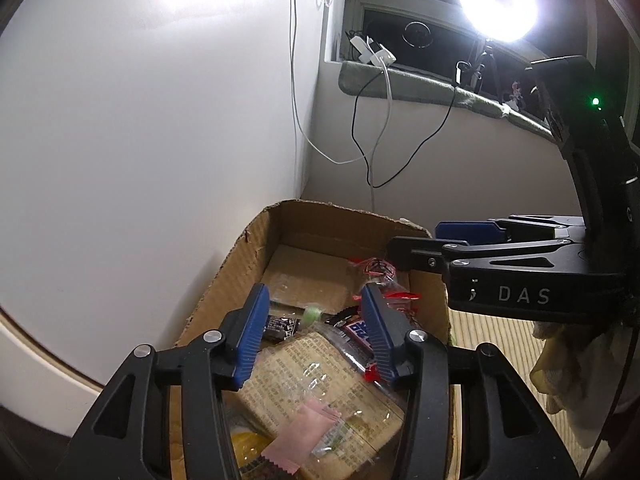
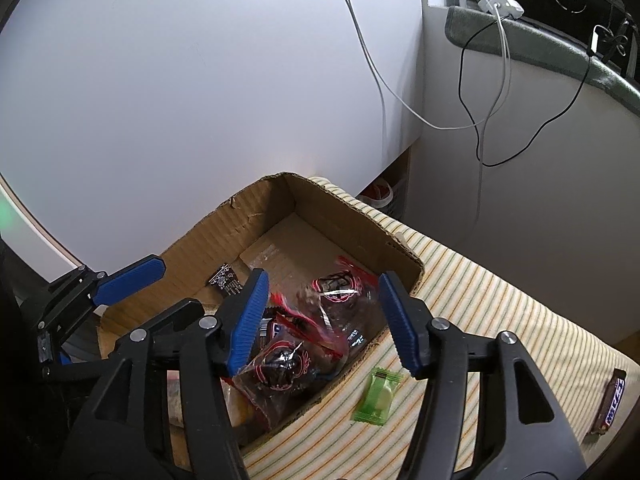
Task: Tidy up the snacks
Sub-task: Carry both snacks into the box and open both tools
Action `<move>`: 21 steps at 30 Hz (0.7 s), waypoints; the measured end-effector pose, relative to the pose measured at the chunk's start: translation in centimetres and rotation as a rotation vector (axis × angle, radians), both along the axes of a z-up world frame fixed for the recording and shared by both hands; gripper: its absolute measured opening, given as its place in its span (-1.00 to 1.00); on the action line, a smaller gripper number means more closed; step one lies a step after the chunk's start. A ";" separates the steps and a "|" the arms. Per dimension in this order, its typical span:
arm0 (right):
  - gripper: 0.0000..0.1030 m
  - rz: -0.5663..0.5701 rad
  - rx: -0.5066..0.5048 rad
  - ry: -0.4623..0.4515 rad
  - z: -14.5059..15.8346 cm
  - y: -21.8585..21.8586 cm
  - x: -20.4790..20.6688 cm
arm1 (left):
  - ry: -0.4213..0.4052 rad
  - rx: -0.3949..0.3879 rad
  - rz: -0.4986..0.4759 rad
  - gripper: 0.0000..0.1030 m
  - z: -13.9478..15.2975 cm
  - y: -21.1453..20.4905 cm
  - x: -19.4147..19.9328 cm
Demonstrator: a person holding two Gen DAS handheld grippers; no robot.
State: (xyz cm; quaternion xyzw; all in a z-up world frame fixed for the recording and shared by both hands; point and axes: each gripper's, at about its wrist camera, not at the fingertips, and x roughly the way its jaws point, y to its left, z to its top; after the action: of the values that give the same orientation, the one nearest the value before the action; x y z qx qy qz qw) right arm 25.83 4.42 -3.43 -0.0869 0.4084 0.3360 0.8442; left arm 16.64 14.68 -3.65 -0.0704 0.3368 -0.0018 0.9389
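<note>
Now | both claws released | snacks (image 2: pixel 320 320) in box (image 2: pixel 384 236), below R claw (image 2: pixel 320 320)

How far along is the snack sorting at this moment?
Mostly done: the cardboard box already holds several snacks, among them the clear red-printed packets, a tan printed pack and a pink sachet. In hand: nothing; the left tongs and right tongs hang open over the box. Left: the green wrapped candy and a chocolate bar lie on the striped cloth outside it.
</note>
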 end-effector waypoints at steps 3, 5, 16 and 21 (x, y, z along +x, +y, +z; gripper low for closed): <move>0.23 -0.010 -0.001 -0.017 0.5 -0.3 -0.4 | -0.011 0.002 -0.001 -0.01 0.4 -0.2 -0.6; 0.23 -0.013 -0.001 -0.025 1.0 -0.6 -0.8 | -0.020 0.004 0.000 0.05 0.7 -0.4 -1.0; 0.71 -0.052 -0.008 -0.125 3.4 -3.5 -4.0 | -0.061 0.013 -0.029 0.08 2.3 -2.6 -4.0; 0.71 -0.059 -0.019 -0.195 4.3 -5.5 -6.2 | -0.083 0.010 -0.055 0.16 3.1 -4.1 -5.3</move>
State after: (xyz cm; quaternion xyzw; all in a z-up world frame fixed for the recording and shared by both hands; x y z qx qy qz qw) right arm 19.64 -1.12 0.84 -0.1150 0.3299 0.2970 0.8887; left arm 11.37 10.53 -0.50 -0.0562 0.2996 -0.0288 0.9520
